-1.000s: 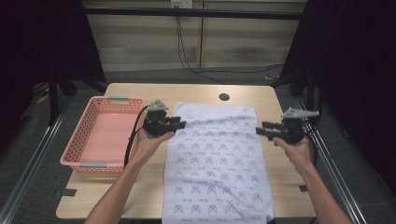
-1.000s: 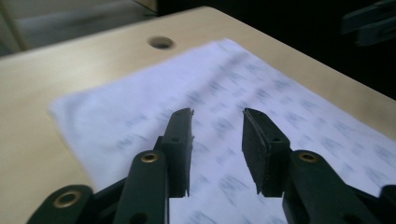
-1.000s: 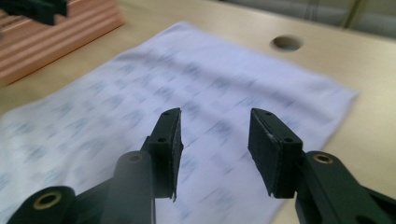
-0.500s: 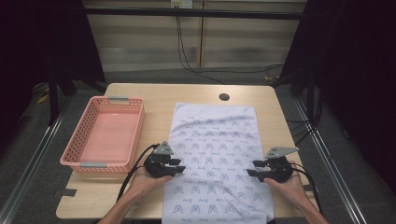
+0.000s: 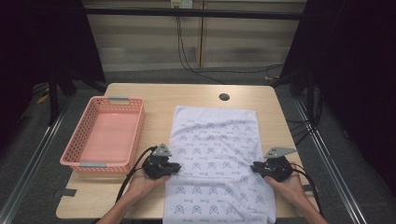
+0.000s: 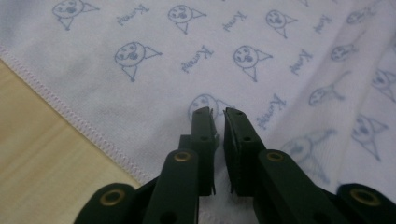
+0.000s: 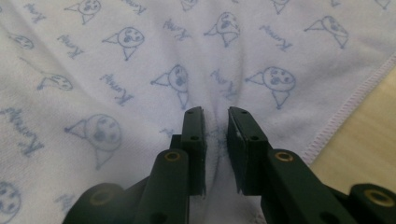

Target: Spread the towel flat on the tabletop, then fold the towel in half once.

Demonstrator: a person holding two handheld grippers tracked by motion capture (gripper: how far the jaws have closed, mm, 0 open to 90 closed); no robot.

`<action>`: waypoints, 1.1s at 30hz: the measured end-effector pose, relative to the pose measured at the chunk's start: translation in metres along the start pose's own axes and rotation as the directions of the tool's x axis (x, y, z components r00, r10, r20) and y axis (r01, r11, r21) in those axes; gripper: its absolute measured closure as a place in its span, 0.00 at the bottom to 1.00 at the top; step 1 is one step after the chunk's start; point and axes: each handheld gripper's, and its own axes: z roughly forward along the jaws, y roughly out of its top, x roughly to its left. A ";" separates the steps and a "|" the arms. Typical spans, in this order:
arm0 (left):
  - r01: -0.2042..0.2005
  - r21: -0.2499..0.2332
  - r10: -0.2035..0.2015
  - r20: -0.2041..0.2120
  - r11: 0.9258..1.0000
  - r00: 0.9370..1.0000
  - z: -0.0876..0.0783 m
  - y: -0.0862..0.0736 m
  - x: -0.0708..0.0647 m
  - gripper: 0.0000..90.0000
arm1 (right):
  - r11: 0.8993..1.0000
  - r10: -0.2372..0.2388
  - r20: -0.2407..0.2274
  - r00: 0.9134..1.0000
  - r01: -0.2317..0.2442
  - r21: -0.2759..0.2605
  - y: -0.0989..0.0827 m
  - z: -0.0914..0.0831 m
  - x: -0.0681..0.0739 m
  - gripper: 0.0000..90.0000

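The white rectangular cloth towel with blue printed faces (image 5: 215, 163) lies flat across the wooden table's (image 5: 154, 95) middle, overhanging its near edge. The left gripper (image 6: 218, 122) and right gripper (image 7: 216, 122) have just been closing, each pinching a ridge of fabric near a long edge, probably to lift and fold it.

White rectangular cloth towel (image 5: 217, 158) printed with rows of small blue cartoon faces and script words, hemmed with a stitched edge. Spread nearly flat, long side running near to far, right of centre on the light wooden desk (image 5: 196, 95). Near end hanging over the near edge. Slightly wrinkled and bunched at both side edges toward the near end.
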 end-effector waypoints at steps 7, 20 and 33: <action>-0.031 0.028 0.030 0.052 0.999 0.998 -0.009 -0.013 -0.027 0.97 | 1.000 0.016 -0.060 0.998 -0.015 0.014 -0.019 -0.019 0.017 0.91; -0.080 0.122 0.053 0.207 0.989 0.977 -0.026 -0.031 -0.059 0.97 | 0.995 -0.009 -0.152 0.988 0.024 0.099 -0.037 -0.044 0.052 0.91; 0.021 -0.041 -0.019 0.070 0.999 0.997 -0.019 0.001 -0.024 0.72 | 0.995 0.067 -0.061 0.996 -0.071 -0.066 -0.012 -0.040 0.013 0.65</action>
